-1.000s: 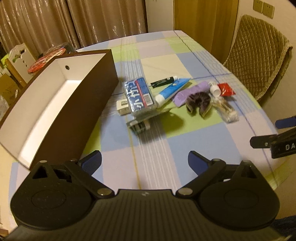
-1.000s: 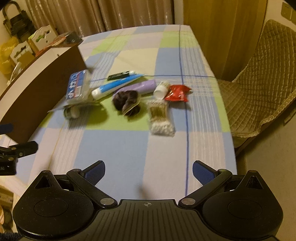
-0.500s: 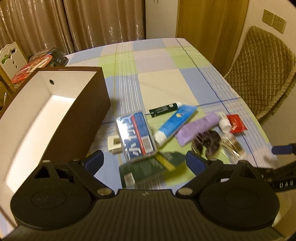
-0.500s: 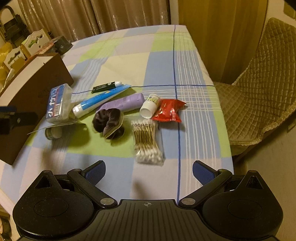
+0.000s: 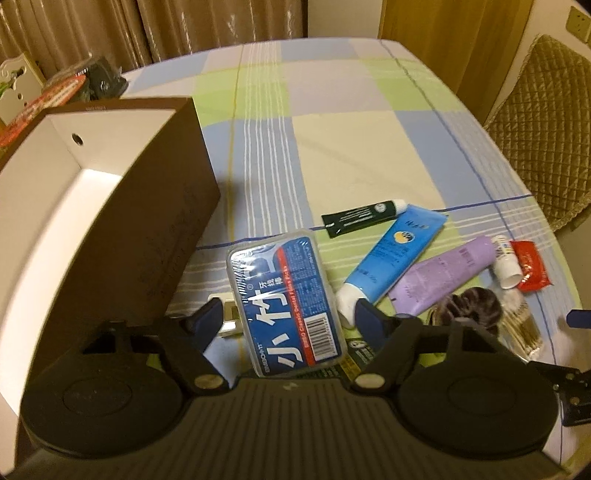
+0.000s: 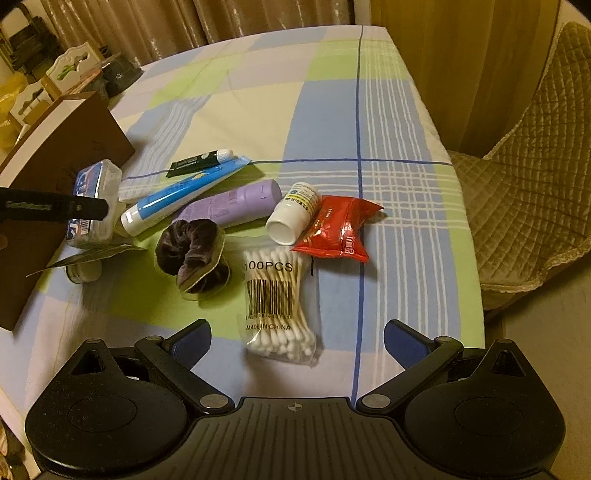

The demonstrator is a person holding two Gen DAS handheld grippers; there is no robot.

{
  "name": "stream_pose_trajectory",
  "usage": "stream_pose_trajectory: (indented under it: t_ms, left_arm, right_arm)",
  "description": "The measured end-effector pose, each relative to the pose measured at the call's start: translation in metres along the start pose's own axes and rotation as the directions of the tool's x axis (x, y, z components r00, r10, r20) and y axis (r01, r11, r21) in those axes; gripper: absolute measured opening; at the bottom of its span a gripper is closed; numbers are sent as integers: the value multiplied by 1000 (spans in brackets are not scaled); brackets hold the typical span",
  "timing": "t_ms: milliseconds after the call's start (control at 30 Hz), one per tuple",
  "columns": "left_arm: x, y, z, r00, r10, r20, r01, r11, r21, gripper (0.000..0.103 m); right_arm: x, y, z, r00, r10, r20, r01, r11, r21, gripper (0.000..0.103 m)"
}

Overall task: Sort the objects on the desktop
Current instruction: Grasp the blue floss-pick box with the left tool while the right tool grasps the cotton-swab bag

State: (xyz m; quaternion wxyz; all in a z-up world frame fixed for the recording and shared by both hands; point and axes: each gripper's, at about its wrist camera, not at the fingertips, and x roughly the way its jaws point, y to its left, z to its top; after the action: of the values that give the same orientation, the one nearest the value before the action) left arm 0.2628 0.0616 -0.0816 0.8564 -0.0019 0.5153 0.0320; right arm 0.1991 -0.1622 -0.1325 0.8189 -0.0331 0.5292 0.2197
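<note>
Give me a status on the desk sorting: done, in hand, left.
Done: nothing visible; the brown box with white interior shows no items. In hand: the open left gripper brackets the clear case of blue-labelled dental floss picks, not gripped. The open right gripper hovers by the bag of cotton swabs. Left: blue tube, purple tube, brown velvet scrunchie, white bottle, red packet.

quilted chair [image 6: 535, 177] (beside table), drawn curtains [image 5: 110, 33]

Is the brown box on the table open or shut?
Open. The brown box has no lid on top; the left wrist view looks straight onto its white inner walls and floor, and no objects show inside the visible part.
</note>
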Motion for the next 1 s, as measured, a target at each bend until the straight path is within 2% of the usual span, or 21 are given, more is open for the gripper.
stream_pose_trajectory:
  t_ms: [167, 333, 400, 433, 633, 700, 767, 867, 1000]
  left_arm:
    - [12, 1, -2, 1000, -14, -16, 14, 1000, -7, 54]
    - [10, 4, -5, 1000, -30, 1, 30, 999, -17, 53]
    - [2, 6, -7, 999, -33, 17, 34, 999, -27, 53]
    - [-3, 7, -7, 999, -36, 28, 37, 999, -31, 53]
    - [-37, 4, -9, 997, -29, 77, 32, 999, -30, 53]
    - [-47, 3, -12, 996, -33, 86, 36, 999, -34, 53]
    - [-55, 3, -16, 995, -32, 95, 35, 999, -33, 53]
    - [-67, 3, -23, 994, -30, 103, 34, 999, -37, 53]
    - [-84, 8, -34, 992, -51, 116, 56, 998, -37, 53]
  right_arm:
    - [6, 2, 4, 1000, 14, -6, -15, 999, -30, 103]
    - [11, 4, 4, 1000, 19, -11, -19, 998, -62, 103]
    - [13, 4, 4, 1000, 21, -14, -22, 997, -77, 88]
    - [15, 4, 4, 999, 30, -27, -32, 996, -78, 75]
    - [17, 5, 4, 1000, 27, -5, -27, 994, -104, 75]
    - [18, 7, 2, 1000, 12, 19, -10, 991, -136, 61]
    - [17, 10, 2, 1000, -7, 28, 12, 984, -180, 34]
    - [15, 9, 1, 1000, 20, 0, -19, 985, -170, 26]
    - [7, 12, -8, 996, 64, -57, -73, 985, -158, 24]
